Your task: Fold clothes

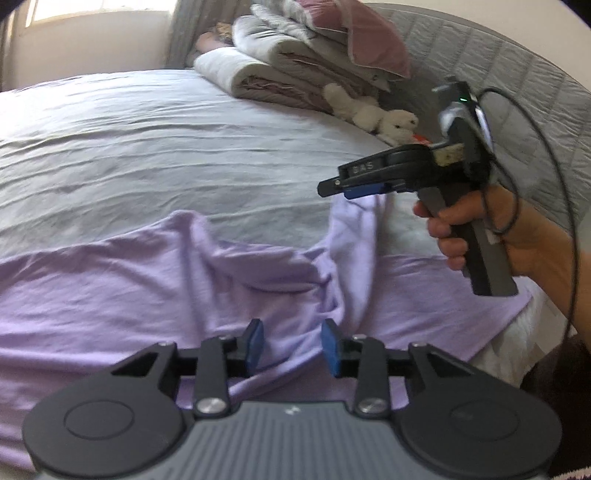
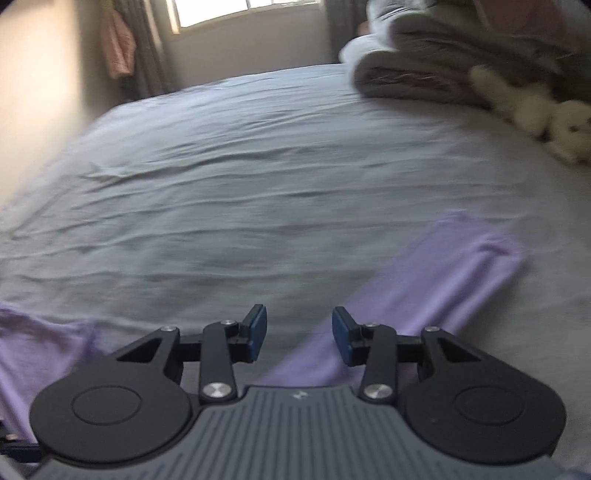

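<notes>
A lilac long-sleeved garment point(image 1: 147, 288) lies spread and wrinkled across the near part of the grey bed sheet point(image 1: 147, 147). My left gripper point(image 1: 291, 332) hovers over its middle, open, its blue pads apart with only loose cloth beneath them. A hand point(image 1: 454, 229) holds my right gripper point(image 1: 334, 188) at the right, seen side-on above one sleeve. In the right wrist view that sleeve point(image 2: 443, 273) lies flat, running away to the right. My right gripper point(image 2: 299, 321) is open with nothing between its pads. Another part of the garment point(image 2: 37, 343) shows at the left.
Folded quilts and a pillow point(image 1: 295, 62) are stacked at the far right by the grey quilted headboard point(image 1: 517, 74). A cream plush toy point(image 1: 373, 114) lies beside them. A window point(image 2: 240, 11) and curtains stand beyond the bed. A black cable point(image 1: 546, 155) loops from the right gripper.
</notes>
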Demonstrator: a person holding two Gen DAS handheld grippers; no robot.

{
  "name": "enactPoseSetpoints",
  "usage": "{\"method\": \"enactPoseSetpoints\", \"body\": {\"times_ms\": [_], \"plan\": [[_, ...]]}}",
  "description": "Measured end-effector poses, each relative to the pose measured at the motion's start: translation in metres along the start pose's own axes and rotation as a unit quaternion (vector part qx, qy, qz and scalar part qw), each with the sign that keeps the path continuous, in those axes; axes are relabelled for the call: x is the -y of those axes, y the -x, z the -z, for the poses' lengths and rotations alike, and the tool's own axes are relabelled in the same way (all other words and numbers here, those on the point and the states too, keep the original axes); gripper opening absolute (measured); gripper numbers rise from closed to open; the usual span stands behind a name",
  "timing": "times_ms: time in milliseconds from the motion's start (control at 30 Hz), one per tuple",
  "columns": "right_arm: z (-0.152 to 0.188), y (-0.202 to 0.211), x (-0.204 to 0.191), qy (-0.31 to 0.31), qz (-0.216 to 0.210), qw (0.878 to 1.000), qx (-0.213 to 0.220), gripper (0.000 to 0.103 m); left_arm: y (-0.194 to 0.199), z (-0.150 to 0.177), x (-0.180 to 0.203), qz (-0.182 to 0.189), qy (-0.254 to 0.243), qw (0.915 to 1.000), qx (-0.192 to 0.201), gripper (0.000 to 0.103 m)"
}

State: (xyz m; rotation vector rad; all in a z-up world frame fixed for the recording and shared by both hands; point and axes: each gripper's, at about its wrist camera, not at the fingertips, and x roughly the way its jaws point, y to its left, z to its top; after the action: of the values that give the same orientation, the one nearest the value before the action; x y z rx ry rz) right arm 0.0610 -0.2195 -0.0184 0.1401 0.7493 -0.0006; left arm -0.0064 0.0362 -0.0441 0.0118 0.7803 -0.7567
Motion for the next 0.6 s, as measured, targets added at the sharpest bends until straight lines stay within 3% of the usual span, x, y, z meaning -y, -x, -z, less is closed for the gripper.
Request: {"method": "enactPoseSetpoints", "body": {"times_ms": [267, 300, 333, 367, 400, 600], "plan": [[0.001, -0.013, 0.021, -0.028, 0.031, 0.999, 0.000, 0.043, -0.018, -0.004, 0.018, 0.025, -0.021, 0.9995, 0.003, 0.032], [0.002, -0.014, 0.019, -0.020, 0.038, 0.999, 0.002, 0.040, -0.020, -0.004, 0.019, 0.025, -0.020, 0.9995, 0.005, 0.026], [0.004, -0.016, 0.017, -0.007, 0.049, 0.999, 0.005, 0.029, -0.022, -0.005, 0.020, 0.024, -0.019, 0.9995, 0.006, 0.023], [0.005, -0.017, 0.015, 0.004, 0.059, 0.998, 0.007, 0.012, -0.024, -0.004, 0.021, 0.021, -0.018, 0.9996, 0.007, 0.017], [0.005, -0.015, 0.017, 0.004, 0.062, 0.998, 0.011, 0.005, -0.025, -0.004, 0.021, 0.017, -0.018, 0.9997, 0.007, 0.010], [0.004, 0.014, 0.038, -0.018, 0.061, 0.997, 0.045, 0.002, -0.019, -0.005, 0.022, 0.021, -0.015, 0.9992, 0.030, 0.001]]}}
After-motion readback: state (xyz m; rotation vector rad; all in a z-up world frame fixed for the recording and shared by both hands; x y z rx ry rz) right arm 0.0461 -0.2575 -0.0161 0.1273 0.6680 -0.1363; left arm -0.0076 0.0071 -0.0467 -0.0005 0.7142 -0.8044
